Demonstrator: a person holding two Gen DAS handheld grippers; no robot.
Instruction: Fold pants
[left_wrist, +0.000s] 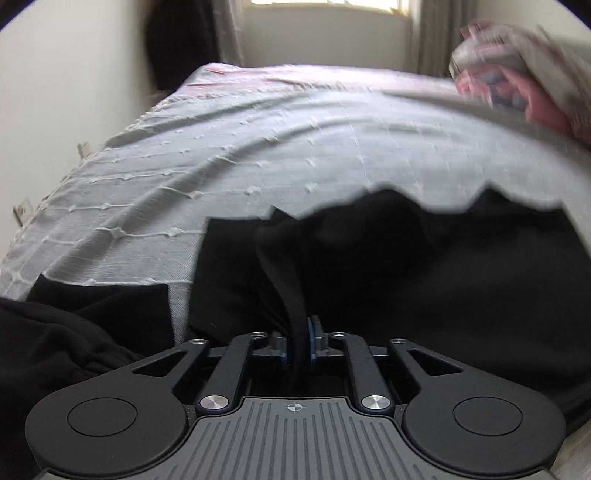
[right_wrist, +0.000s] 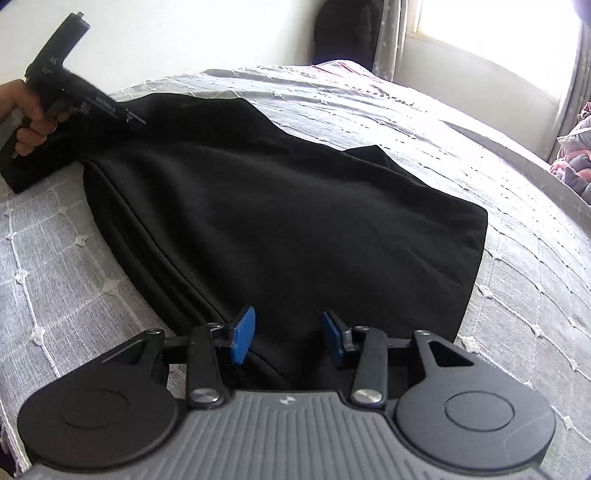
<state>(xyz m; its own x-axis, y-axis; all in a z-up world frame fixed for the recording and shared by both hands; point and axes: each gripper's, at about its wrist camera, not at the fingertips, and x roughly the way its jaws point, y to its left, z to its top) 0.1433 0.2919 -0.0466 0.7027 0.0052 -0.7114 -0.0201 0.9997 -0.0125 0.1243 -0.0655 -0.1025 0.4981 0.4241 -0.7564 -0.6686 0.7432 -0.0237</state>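
The black pants (right_wrist: 280, 206) lie spread on the grey bedspread (right_wrist: 517, 295) of the bed; the left tongs (left_wrist: 298, 343) stand narrow, a fold of the black cloth caught between their blue pads (left_wrist: 311, 332); the right tongs (right_wrist: 288, 338) gape wide over the near edge of the pants, gripping nothing; a hand (right_wrist: 26, 118) holds the left tool at the far corner.

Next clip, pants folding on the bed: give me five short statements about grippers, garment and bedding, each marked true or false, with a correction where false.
1. The left gripper has black pants fabric between its pads. True.
2. The right gripper is clamped shut. False: its jaws stand wide apart, gripping nothing.
3. The pants are blue denim. False: plain black.
4. The pants lie on a grey bedspread. True.
5. A pink bundle sits on the pants. False: it lies apart, toward the window.
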